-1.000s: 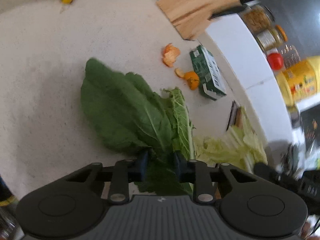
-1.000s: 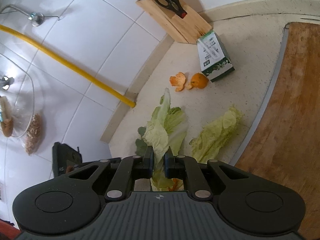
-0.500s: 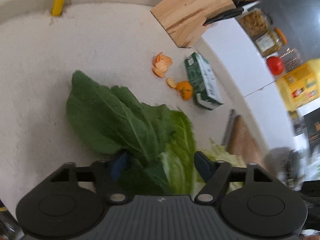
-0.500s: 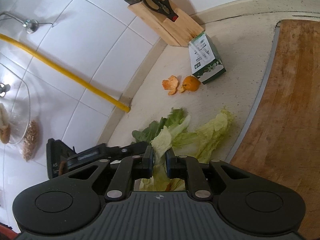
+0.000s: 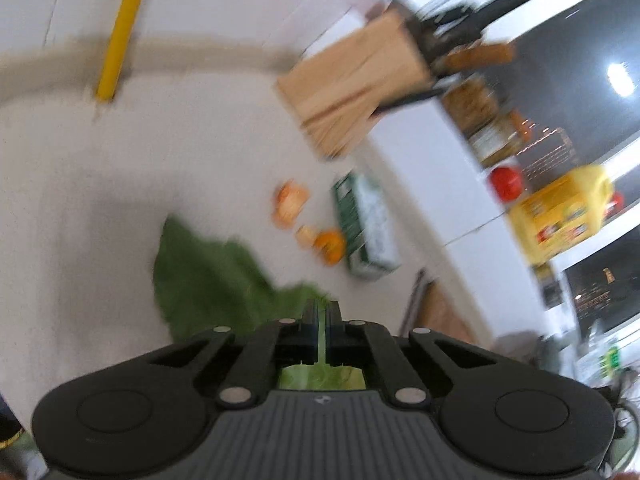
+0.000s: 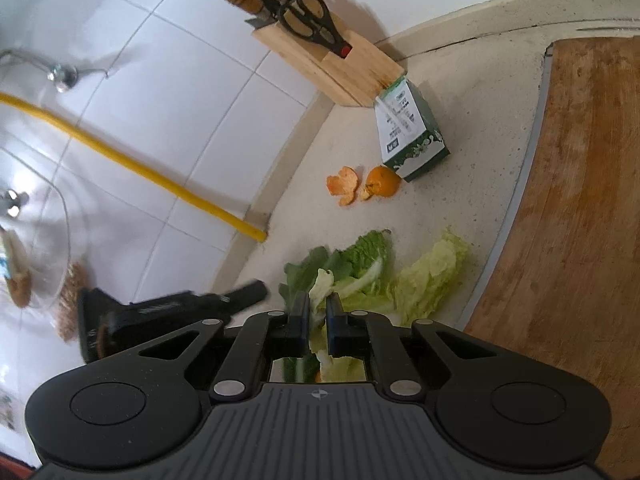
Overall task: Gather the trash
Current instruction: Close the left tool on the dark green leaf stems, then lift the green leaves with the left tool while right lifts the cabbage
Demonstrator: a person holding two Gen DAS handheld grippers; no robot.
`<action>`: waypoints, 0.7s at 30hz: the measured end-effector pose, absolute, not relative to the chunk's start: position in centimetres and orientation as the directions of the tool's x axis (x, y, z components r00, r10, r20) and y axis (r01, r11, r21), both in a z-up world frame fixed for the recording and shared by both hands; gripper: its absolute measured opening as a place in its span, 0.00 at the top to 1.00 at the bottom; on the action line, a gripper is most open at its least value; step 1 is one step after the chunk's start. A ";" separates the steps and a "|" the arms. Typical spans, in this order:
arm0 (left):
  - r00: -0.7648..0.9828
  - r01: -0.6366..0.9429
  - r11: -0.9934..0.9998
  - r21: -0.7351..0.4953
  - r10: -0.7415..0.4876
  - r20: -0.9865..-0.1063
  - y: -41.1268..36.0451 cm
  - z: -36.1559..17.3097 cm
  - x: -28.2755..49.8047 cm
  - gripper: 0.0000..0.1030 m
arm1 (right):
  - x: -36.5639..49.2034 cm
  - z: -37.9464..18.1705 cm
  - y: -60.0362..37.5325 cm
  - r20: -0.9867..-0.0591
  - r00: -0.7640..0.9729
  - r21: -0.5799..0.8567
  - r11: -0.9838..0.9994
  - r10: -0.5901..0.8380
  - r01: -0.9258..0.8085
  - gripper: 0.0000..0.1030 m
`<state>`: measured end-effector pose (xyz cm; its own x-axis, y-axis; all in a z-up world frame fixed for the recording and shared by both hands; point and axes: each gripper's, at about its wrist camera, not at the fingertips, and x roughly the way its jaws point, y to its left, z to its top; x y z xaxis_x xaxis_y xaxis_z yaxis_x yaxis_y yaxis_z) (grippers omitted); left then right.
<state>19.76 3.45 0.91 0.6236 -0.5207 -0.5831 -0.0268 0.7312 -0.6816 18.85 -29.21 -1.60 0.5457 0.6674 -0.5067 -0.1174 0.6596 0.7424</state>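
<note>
We are clamping our left gripper [image 5: 321,322], its jaws having just been closing, on the stem of a dark green leaf [image 5: 204,276] that is trailing onto the counter [image 5: 120,184], while our right gripper [image 6: 318,320] is pinching a pale cabbage leaf [image 6: 322,286] above more leaves [image 6: 432,272] lying beside the cutting board [image 6: 580,220]; farther out, orange peel [image 6: 344,184] and a green carton [image 6: 408,136] are lying toward the counter's back edge, just before the knife block [image 6: 340,68]
</note>
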 end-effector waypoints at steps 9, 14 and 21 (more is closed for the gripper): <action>0.528 -0.003 0.832 -0.555 -0.470 -0.707 2.3 -1.1 19.0 0.80 | 18.5 -0.5 -26.2 -0.649 0.542 0.495 0.837 0.534 -0.231 0.72; 0.486 0.018 0.877 -0.480 -0.427 -0.762 -0.5 -4.1 19.1 0.70 | 18.0 -1.1 -23.6 -0.740 0.525 0.271 0.900 0.421 -0.342 0.29; 0.465 0.070 0.913 -0.402 -0.387 -0.797 -0.9 -3.7 17.8 0.95 | 18.8 -3.4 -22.0 -0.809 0.404 0.276 0.882 0.428 -0.381 0.80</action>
